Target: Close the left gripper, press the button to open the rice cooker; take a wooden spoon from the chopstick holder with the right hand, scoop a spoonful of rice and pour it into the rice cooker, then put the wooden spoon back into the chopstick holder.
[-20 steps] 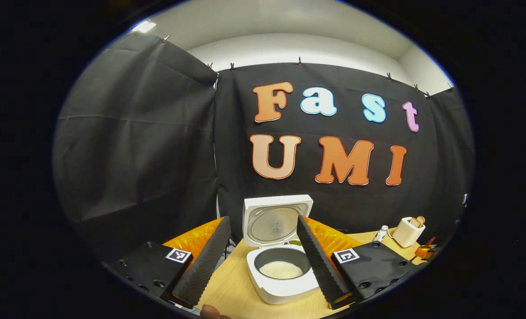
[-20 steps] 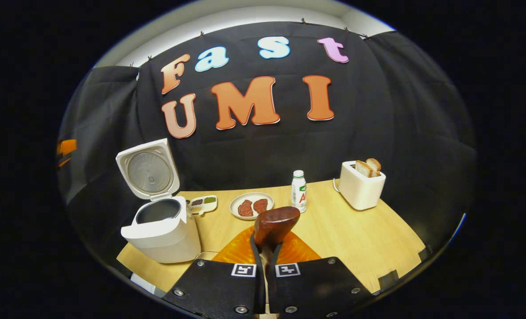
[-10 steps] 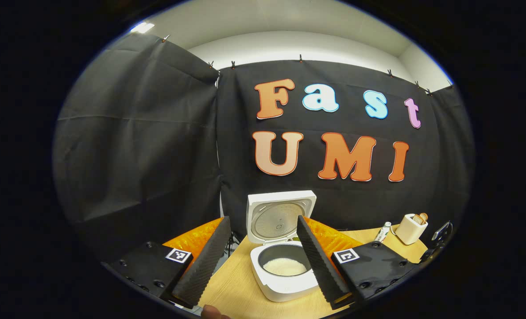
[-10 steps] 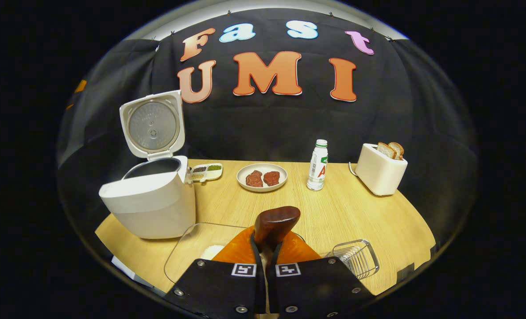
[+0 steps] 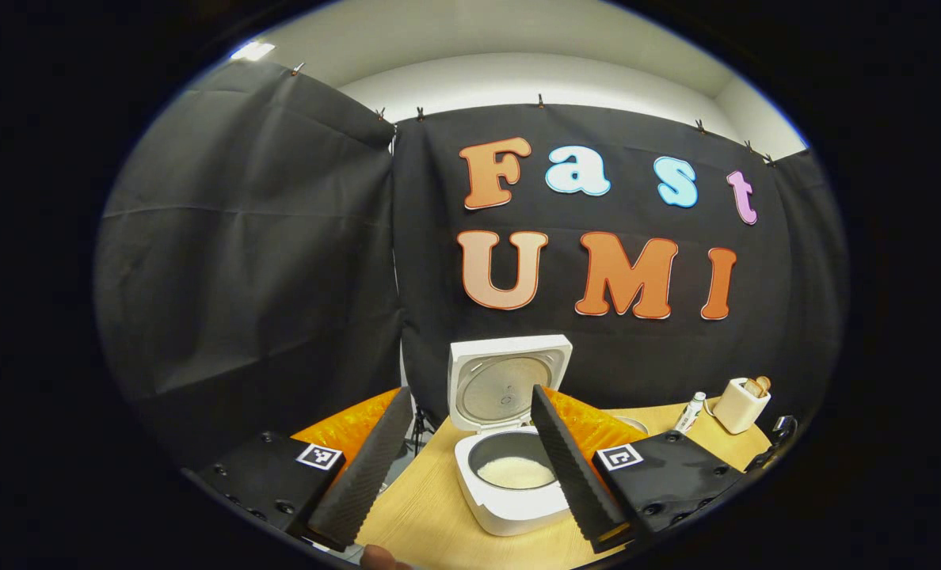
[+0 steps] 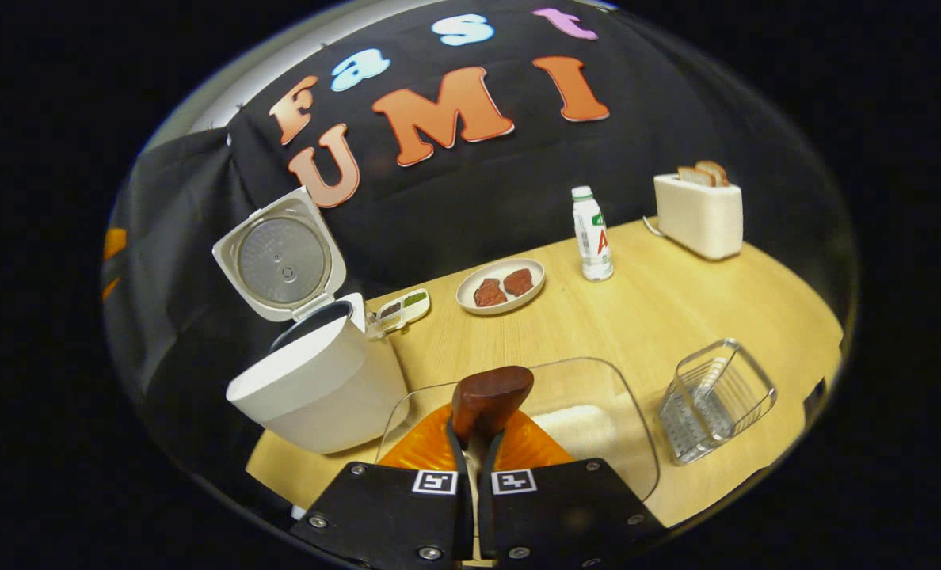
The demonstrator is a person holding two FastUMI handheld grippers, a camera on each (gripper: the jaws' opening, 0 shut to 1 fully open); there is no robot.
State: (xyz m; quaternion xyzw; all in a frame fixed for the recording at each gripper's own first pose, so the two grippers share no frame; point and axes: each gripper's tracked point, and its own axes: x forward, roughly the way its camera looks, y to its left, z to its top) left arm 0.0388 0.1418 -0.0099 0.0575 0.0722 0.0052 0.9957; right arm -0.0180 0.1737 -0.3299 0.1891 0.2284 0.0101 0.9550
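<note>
The rice cooker point(image 6: 312, 372) sits at the lower left of the right gripper view with its lid point(image 6: 280, 257) up; in the left gripper view it is low in the middle, and there is white rice point(image 5: 516, 473) in its pot; I think the scoop has already been poured in, so putting the spoon back is what is left.

The right gripper point(image 6: 474, 439) is squeezed tight on the wooden spoon point(image 6: 489, 400); the spoon's bowl sticks up just past the fingers, and I can see no rice on it; it hangs over the clear dish point(image 6: 597, 380) of rice at the bottom middle.

The chopstick holder point(image 6: 716, 400), a wire basket, stands at the lower right, just beside the dish.

The left gripper point(image 5: 470, 467) is wide open and holds nothing.

What could go wrong: the spoon could bump the dish's rim on the way across and push it; the holder looks light, so a hard poke could tip it over; if the fingers let go too soon, the spoon could land on the table point(image 6: 676, 301) instead.
</note>
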